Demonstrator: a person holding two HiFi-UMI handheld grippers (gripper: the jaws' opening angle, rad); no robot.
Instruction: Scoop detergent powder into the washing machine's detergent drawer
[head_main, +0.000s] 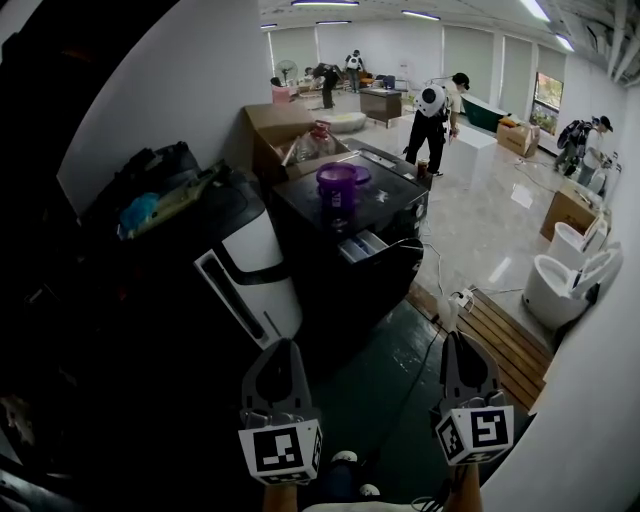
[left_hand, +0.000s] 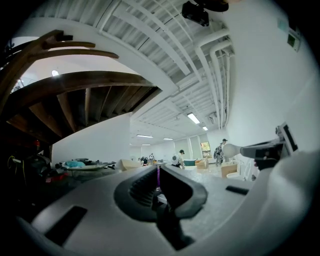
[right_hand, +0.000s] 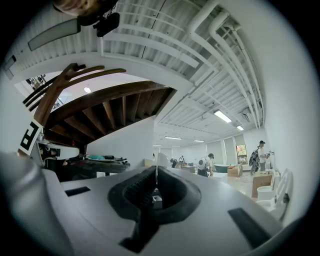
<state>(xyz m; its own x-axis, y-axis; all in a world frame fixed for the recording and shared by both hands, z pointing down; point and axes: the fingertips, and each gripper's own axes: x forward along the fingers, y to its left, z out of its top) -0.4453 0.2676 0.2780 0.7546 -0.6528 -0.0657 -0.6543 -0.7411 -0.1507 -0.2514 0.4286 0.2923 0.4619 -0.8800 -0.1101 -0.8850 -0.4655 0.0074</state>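
The dark washing machine (head_main: 385, 215) stands in the middle of the head view, a few steps ahead of me. A purple tub (head_main: 338, 180) sits on its lid. Its detergent drawer (head_main: 362, 245) juts out of the front, pulled open. My left gripper (head_main: 283, 350) and right gripper (head_main: 461, 342) are held low and near me, well short of the machine. Both are shut with nothing between the jaws. In the left gripper view the jaws (left_hand: 158, 182) leave only a thin slit, as they do in the right gripper view (right_hand: 156, 181).
A white-fronted machine (head_main: 250, 270) piled with clutter stands left of the dark one. Cardboard boxes (head_main: 275, 125) sit behind it. A wooden pallet (head_main: 505, 335), a cable with a power strip (head_main: 455, 298) and white toilets (head_main: 565, 280) lie to the right. Several people (head_main: 430, 115) stand far back.
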